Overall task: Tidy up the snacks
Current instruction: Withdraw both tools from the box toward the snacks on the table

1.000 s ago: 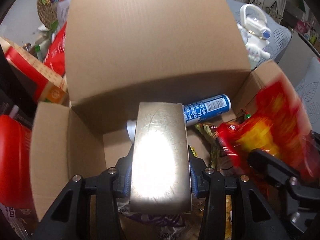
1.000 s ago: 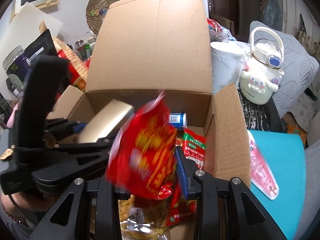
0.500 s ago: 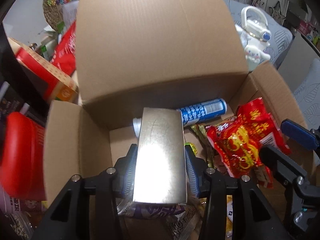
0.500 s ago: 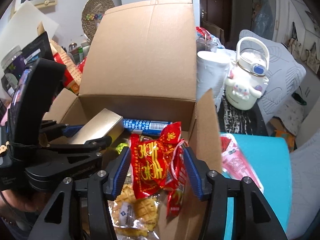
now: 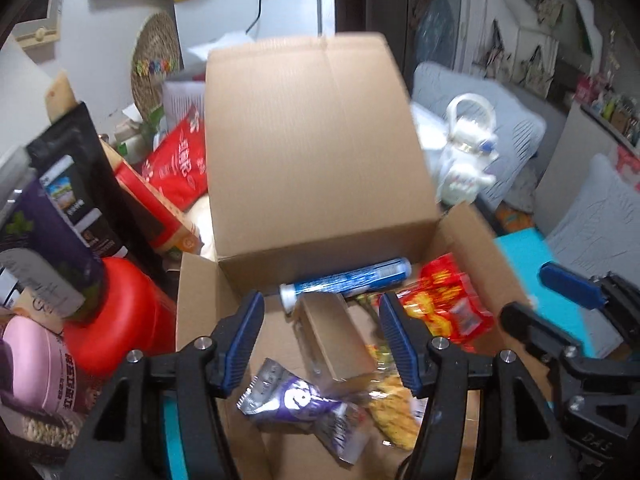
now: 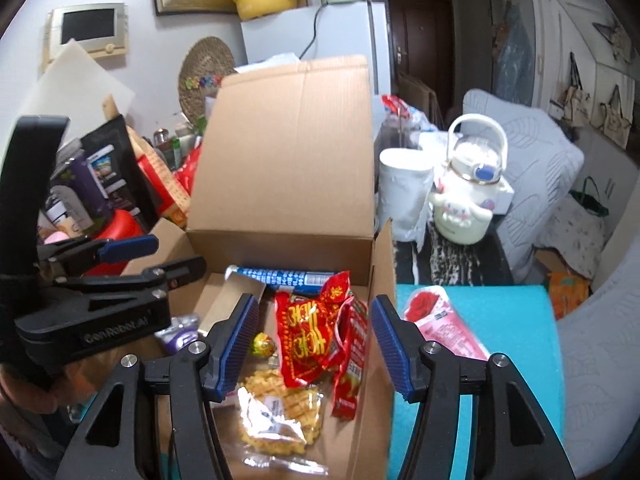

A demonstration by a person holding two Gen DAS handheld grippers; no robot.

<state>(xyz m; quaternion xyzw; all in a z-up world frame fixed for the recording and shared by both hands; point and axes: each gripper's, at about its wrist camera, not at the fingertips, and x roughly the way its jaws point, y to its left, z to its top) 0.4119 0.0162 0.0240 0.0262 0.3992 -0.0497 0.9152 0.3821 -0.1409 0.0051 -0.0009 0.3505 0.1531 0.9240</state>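
An open cardboard box point(image 5: 320, 152) point(image 6: 288, 168) holds snacks. My left gripper point(image 5: 320, 340) is open and empty above it; the small tan carton point(image 5: 336, 336) lies in the box below the jaws, by a blue tube point(image 5: 348, 278) and a purple foil pack point(image 5: 304, 400). My right gripper point(image 6: 312, 348) is open and empty over the box's right side, above the red snack bag point(image 6: 312, 340), which lies inside on a yellow cracker pack point(image 6: 272, 416). The blue tube point(image 6: 288, 278) lies at the back. The left gripper point(image 6: 132, 260) also shows in the right wrist view.
A pink pack with a rose point(image 6: 440, 324) lies on the teal mat point(image 6: 500, 360) right of the box. A white character kettle point(image 6: 468, 196) and white cup point(image 6: 404, 188) stand behind. Red bags, a red jar point(image 5: 120, 320) and dark pouches crowd the left.
Both grippers opened and drew back and up. The left one let go of the tan carton, the right one let go of the red snack bag; both now lie in the box.
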